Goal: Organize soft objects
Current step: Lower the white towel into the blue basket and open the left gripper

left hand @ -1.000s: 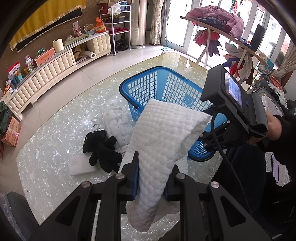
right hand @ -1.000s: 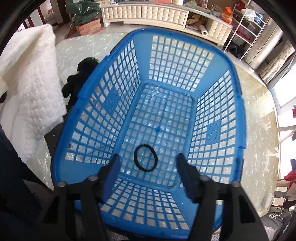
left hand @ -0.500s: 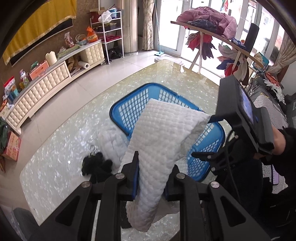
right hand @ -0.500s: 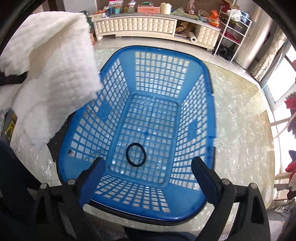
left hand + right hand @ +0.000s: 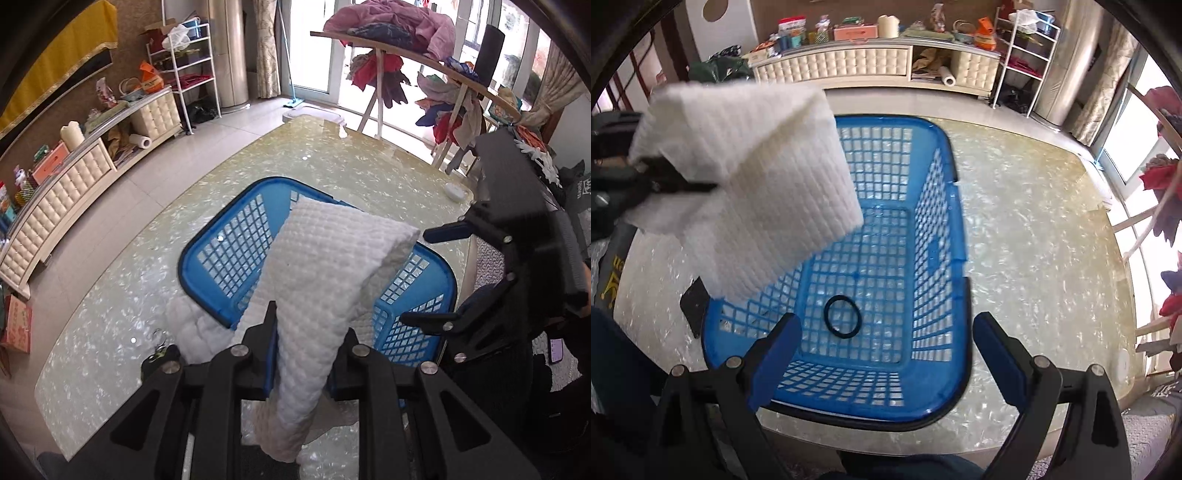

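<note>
Gripping a white quilted cloth, the left claw has its jaws pinched on the fabric's lower part; the free end sticks up and forward over the near-left rim of the blue mesh basket, and a short tail droops below the fingers. From the right wrist view the same cloth hangs in the air above the basket's left wall, clear of the basket floor. Right claw is spread wide, holding nothing, its blue-padded fingers poised over the basket's near edge. A black elastic ring lies flat on the basket floor, near the front, between the two fingers as seen from that camera. Basket stands on the pearly glass counter, close to its near edge. On the counter left of the basket, in the left wrist view, a second white padded cloth lies touching the basket's wall, and just beside it a black soft item with a metal key ring is partly hidden behind the claw frame; what it is cannot be told. Right claw also shows at the right of the left wrist view, jaws apart.
</note>
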`<state>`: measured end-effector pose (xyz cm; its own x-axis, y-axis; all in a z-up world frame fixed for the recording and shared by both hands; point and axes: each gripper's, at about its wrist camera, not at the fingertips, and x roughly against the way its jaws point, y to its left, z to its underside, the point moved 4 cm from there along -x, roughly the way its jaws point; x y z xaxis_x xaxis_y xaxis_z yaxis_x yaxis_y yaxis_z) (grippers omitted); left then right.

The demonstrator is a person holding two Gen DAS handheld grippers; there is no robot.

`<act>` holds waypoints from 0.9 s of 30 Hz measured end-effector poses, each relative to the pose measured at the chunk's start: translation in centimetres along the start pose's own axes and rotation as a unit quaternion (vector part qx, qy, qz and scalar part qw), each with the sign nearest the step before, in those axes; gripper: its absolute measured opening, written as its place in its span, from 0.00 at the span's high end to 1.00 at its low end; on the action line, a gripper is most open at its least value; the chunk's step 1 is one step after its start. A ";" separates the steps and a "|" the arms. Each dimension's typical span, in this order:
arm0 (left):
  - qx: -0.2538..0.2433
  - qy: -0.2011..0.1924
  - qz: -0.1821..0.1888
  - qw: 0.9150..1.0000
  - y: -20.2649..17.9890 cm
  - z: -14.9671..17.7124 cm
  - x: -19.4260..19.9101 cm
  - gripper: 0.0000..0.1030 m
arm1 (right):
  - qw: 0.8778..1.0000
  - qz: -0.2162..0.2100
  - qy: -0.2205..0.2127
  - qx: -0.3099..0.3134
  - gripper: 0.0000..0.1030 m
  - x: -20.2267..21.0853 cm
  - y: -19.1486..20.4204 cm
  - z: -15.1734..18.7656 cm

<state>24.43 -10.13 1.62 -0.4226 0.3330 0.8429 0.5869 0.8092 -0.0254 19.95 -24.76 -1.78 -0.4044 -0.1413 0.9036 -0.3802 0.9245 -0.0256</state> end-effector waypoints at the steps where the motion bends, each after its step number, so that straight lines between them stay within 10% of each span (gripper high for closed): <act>1: -0.001 0.001 0.002 1.000 -0.1 -0.1 -0.3 0.82 | 1.000 0.002 0.000 -0.003 0.09 0.0 -0.2 0.0; 27: -0.087 0.078 -0.031 0.993 -0.1 -1.7 -11.0 0.82 | 0.998 -0.004 0.033 -0.044 0.09 -3.2 -3.0 0.7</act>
<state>30.15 -14.69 -6.74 -0.3577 0.1962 0.9130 0.6801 0.7248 0.1107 21.84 -27.33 -4.88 -0.3444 -0.1275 0.9301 -0.3069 0.9516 0.0168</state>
